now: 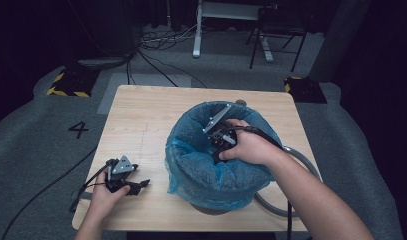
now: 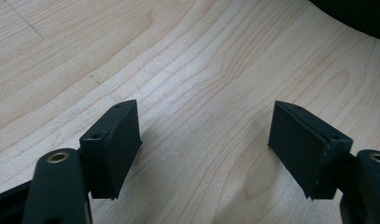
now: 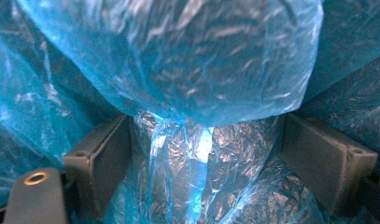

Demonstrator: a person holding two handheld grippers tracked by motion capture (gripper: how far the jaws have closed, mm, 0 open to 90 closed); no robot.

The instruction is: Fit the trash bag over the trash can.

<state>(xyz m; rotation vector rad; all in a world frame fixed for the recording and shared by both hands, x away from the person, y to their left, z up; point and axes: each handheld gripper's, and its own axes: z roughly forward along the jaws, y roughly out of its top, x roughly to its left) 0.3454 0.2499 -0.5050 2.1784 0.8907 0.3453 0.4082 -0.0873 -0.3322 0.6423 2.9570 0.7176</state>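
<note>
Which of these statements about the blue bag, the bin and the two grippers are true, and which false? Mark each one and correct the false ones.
1. The right gripper is down inside the bin lined with the blue bag. True.
2. The left gripper is clamped on the bag. False: it is open over bare wooden table, holding nothing.
3. In the right gripper view, blue plastic lies between its open fingers. True.
4. The bag lies flat on the table beside the bin. False: it lines the bin, its edge folded over the rim.
5. The left gripper is to the left of the bin in the high view. True.
</note>
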